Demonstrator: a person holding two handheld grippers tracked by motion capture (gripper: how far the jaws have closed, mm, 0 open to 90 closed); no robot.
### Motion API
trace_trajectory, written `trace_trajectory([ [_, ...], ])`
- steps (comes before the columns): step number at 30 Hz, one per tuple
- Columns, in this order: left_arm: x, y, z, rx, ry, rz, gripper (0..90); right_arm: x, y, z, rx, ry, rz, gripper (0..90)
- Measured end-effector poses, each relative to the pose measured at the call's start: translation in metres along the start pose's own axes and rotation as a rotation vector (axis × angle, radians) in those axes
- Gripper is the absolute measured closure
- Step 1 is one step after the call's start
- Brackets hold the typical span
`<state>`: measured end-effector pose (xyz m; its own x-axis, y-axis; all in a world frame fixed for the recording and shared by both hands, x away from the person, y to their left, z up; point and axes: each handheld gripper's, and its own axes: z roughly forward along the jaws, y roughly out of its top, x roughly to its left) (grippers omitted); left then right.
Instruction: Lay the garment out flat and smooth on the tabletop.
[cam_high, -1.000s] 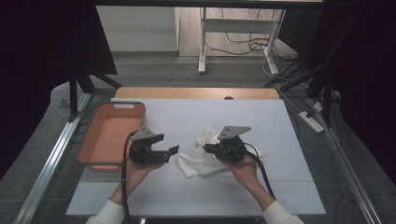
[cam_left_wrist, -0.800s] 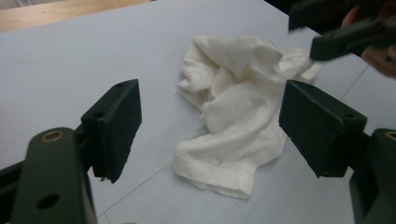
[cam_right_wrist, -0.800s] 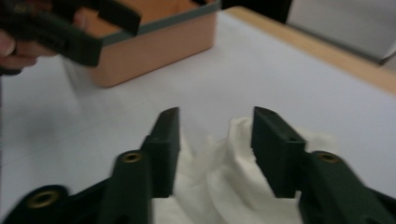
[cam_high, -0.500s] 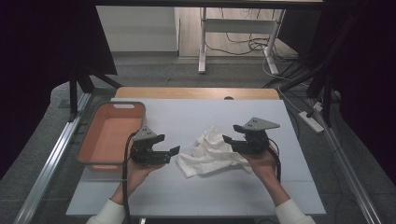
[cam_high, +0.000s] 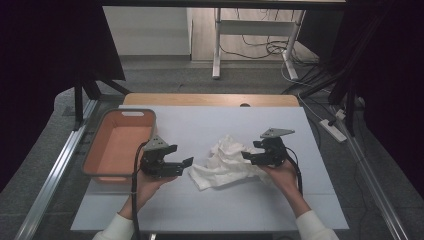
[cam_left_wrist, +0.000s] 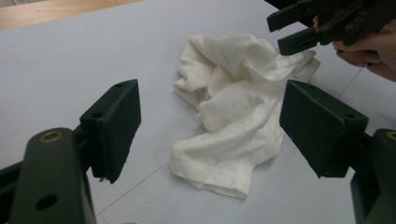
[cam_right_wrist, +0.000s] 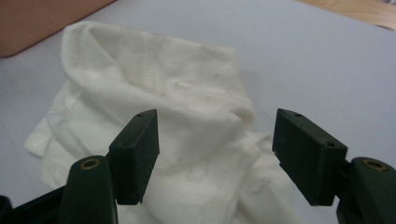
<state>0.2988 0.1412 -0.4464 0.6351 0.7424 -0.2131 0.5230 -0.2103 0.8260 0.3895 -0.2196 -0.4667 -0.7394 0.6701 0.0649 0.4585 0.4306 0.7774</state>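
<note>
- The bin (cam_high: 117, 145), orange and with nothing in it, stands well to the left of the cloth, at the left edge of the table (cam_high: 210, 210).
- The left gripper (cam_high: 186, 162) is just to the left of the cloth, between it and the bin. Its jaws stand wide apart and hold nothing; in the left gripper view they frame the near corner of the cloth without touching it.
- The cloth (cam_high: 226, 162) is white and lies crumpled in a loose heap near the middle of the table, one flat corner pointing to the front.
- The right gripper (cam_high: 248, 156) is at the right edge of the cloth, just above its folds. Its jaws are also spread, with nothing between them; in the right gripper view the cloth (cam_right_wrist: 154, 116) lies under and beyond them.
- I judge that the work is at its beginning: the cloth is not gripped, not spread and not folded, and the bin is empty. Both grippers must first close on the fabric.
- The table is covered with a pale blue-grey sheet; a wooden strip shows at the far side of the cloth.
- Behind the cloth, past the table, I see a grey floor, a white desk frame with cables, and dark curtains on both sides.
</note>
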Motion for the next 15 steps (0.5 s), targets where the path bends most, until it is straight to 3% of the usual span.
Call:
trace_trajectory([
  [4, 0.0, 0.0, 0.001, 0.003, 0.001, 0.001, 21.5, 0.008, -0.002, 0.012, 0.042, 0.022, -0.031, 32.9],
  [7, 0.0, -0.001, 0.001, 0.005, 0.002, 0.002, 21.5, 0.012, -0.006, 0.024, 0.087, 0.037, -0.043, 39.0],
  [11, 0.0, -0.001, 0.0, 0.003, 0.001, 0.0, 21.5, 0.014, -0.011, 0.033, 0.117, 0.059, -0.057, 59.2],
  [15, 0.0, -0.001, 0.0, 0.003, -0.001, 0.0, 21.5, 0.02, -0.011, 0.032, 0.102, 0.042, -0.116, 76.7],
])
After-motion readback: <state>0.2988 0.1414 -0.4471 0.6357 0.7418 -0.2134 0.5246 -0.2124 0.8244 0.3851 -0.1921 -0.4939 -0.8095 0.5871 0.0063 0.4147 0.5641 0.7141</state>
